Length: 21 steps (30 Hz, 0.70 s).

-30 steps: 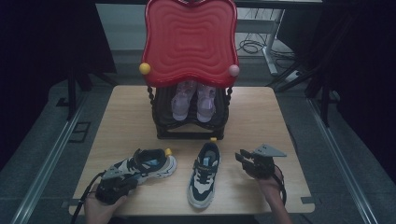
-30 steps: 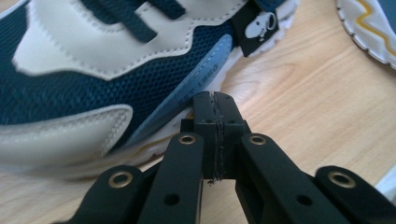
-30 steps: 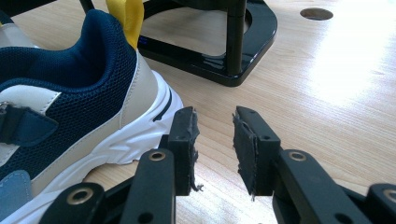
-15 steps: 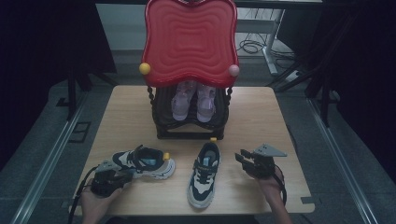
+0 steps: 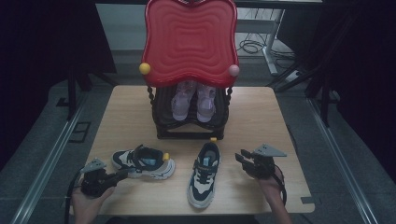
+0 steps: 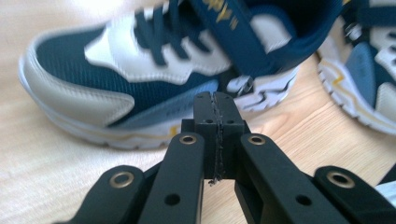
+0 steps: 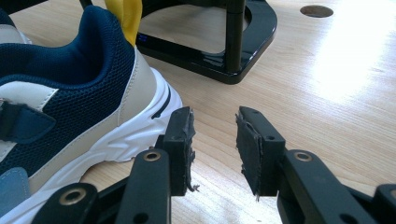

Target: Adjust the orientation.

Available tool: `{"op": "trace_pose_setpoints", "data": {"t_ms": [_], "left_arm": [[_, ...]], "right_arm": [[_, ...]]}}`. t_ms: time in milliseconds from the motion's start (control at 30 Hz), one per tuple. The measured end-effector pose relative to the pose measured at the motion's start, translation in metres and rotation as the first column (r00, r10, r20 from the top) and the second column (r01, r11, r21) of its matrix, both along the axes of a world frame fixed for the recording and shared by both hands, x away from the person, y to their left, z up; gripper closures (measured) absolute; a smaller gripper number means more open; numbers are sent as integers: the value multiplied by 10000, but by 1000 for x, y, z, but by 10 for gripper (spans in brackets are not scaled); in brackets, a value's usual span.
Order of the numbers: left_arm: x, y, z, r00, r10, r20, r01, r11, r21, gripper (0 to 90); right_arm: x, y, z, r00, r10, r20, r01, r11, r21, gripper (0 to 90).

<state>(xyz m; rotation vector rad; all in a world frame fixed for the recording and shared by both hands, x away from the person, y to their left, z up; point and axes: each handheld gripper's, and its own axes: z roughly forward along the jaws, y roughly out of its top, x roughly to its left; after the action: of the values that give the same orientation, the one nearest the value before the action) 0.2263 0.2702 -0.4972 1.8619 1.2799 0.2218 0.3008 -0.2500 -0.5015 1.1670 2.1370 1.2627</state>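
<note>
Two navy-and-white sneakers on a wooden table [image 5: 261, 116], seen whole from the high view alone: left shoe [image 5: 143, 162] lying crosswise, toe toward the left gripper [image 5: 122, 173]; right shoe [image 5: 204, 174] lying lengthwise, toe toward the near edge, heel with yellow tab toward the rack [image 5: 189, 126]. Seen from above too: black rack behind both shoes, holding a pale lilac pair [image 5: 192, 100] under a tall red wavy panel [image 5: 189, 42] with a yellow ball [image 5: 144, 68] and a pink ball [image 5: 234, 70] at its lower corners. From the left gripper view, jaws pressed together with nothing between them, left gripper [image 6: 217, 100] tips just short of the left shoe [image 6: 140, 65] at its midsole, touching or not hard to tell; part of the right shoe [image 6: 369, 70] off to the jaws' right. From the right gripper view, jaws apart over bare wood, right gripper [image 7: 214, 123] empty; heel of the right shoe [image 7: 70, 98] just left of the left jaw, rack base [image 7: 210, 42] ahead of the jaws, a round hole [image 7: 316, 10] in the tabletop farther off to the right. From above, right gripper [image 5: 245, 159] well apart from the right shoe's side, grey plate on top.
</note>
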Motion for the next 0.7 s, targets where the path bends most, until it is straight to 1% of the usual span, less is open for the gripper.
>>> {"op": "trace_pose_setpoints", "data": {"t_ms": [67, 133, 200, 267, 433, 467, 500, 567, 700], "left_arm": [[3, -1, 9, 9997, -124, 191, 125, 9999, -75, 897], [4, -2, 12, 9996, -174, 230, 176, 9998, -92, 896], [7, -6, 19, 9991, -275, 331, 277, 9996, -59, 897], [8, -7, 21, 9988, -316, 368, 319, 9995, -79, 897], [14, -14, 34, 9966, -497, 655, 505, 9987, -112, 897], [16, -17, 38, 9956, -610, 716, 618, 9981, -86, 896], [16, -17, 38, 9956, -610, 716, 618, 9981, -86, 896], [20, -24, 41, 9946, -757, 717, 763, 9971, -53, 896], [26, -32, 43, 9929, -938, 732, 942, 9956, -12, 896]], "right_arm": [[0, 0, 0, 10000, 0, 26, 0, 10000, 32, 651], [0, -1, 1, 10000, -16, 36, 16, 10000, 9, 651], [0, -1, 1, 10000, 4, 34, -4, 10000, 14, 647], [0, -1, 1, 10000, -7, 59, 7, 10000, 28, 648], [0, -2, 1, 10000, -48, 57, 48, 10000, 55, 648], [-1, -3, 2, 10000, -45, 85, 45, 10000, 57, 648], [-1, -3, 2, 10000, -45, 85, 45, 10000, 57, 648], [-1, -3, 2, 9999, -36, 115, 35, 10000, 73, 647], [0, -3, 1, 10000, -52, 61, 52, 10000, 58, 645]]}}
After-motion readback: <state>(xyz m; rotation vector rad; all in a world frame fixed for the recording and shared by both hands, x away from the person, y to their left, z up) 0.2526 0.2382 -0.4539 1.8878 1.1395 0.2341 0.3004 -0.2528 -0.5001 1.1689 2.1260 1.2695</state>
